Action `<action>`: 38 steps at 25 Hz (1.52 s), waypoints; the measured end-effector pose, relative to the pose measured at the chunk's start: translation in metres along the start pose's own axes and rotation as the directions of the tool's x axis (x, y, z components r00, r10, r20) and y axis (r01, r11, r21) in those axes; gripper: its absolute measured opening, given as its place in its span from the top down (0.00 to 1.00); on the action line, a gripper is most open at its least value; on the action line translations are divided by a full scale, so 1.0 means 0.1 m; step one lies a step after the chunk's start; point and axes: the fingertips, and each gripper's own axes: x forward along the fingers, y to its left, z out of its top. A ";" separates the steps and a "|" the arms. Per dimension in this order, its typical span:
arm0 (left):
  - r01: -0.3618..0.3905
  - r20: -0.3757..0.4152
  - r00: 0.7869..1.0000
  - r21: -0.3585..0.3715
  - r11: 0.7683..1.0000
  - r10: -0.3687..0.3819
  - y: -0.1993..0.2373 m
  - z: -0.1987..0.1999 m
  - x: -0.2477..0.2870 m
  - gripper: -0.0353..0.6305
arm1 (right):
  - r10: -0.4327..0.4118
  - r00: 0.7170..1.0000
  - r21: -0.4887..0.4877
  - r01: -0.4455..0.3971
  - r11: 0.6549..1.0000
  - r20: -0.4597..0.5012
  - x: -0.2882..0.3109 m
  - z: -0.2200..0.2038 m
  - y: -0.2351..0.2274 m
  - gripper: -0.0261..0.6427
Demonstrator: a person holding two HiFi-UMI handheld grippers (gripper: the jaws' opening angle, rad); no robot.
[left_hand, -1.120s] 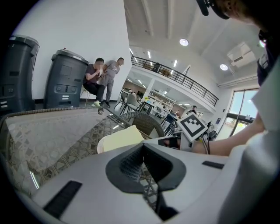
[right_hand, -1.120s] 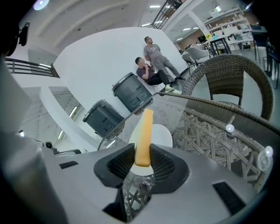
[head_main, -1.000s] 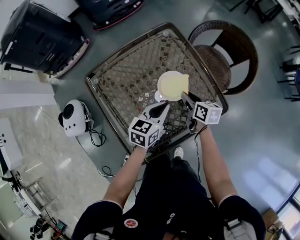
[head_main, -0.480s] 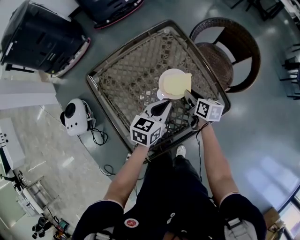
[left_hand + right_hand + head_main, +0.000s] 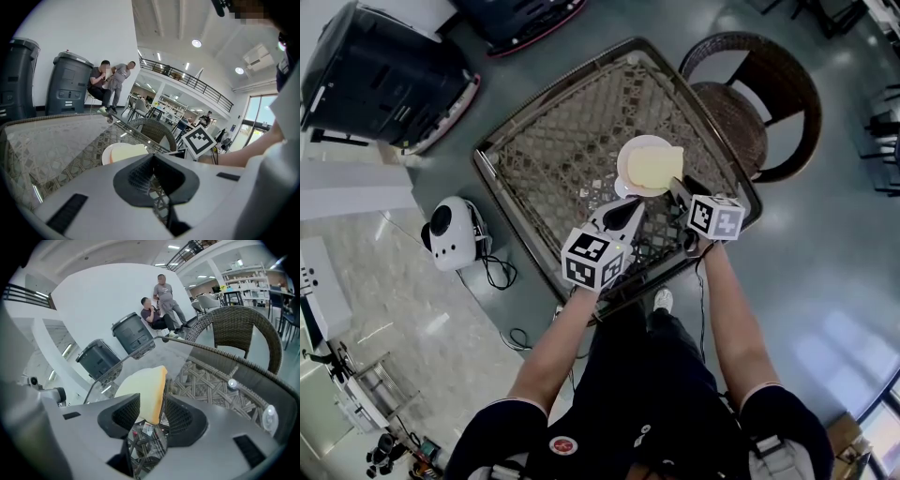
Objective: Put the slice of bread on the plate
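A pale yellow slice of bread (image 5: 652, 167) lies across the white plate (image 5: 623, 180) on the glass-topped wicker table (image 5: 553, 141). My right gripper (image 5: 678, 192) is at the plate's near right edge. In the right gripper view the bread (image 5: 145, 390) stands between the pads (image 5: 125, 412) of the right gripper (image 5: 152, 411); its jaws are opening and a thin gap shows beside the slice. My left gripper (image 5: 628, 214) hovers just short of the plate, its jaws together with nothing in them. In the left gripper view the left gripper (image 5: 152, 171) points at the plate (image 5: 108, 154) and bread (image 5: 125, 151).
A wicker chair (image 5: 759, 103) stands at the table's right side. A white device (image 5: 450, 234) with a cable sits on the floor to the left. Large dark bins (image 5: 375, 75) are at the upper left. The table's raised rim (image 5: 609, 286) runs just below both grippers.
The right gripper has sunk slightly toward the plate with the bread between its jaws. The left gripper has stayed where it was.
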 end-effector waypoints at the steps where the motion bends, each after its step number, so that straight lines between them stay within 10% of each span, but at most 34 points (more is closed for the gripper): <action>1: 0.001 0.001 1.000 0.001 1.000 -0.001 0.00 0.00 -0.01 0.94 | -0.001 1.000 -0.011 0.001 1.000 0.005 -0.02 0.03 0.01 0.75; 38: 0.042 0.290 0.952 0.189 0.981 -0.097 -0.78 1.31 -0.86 0.94 | 0.399 0.840 -0.435 -0.224 0.872 0.367 -1.76 1.33 2.04 0.95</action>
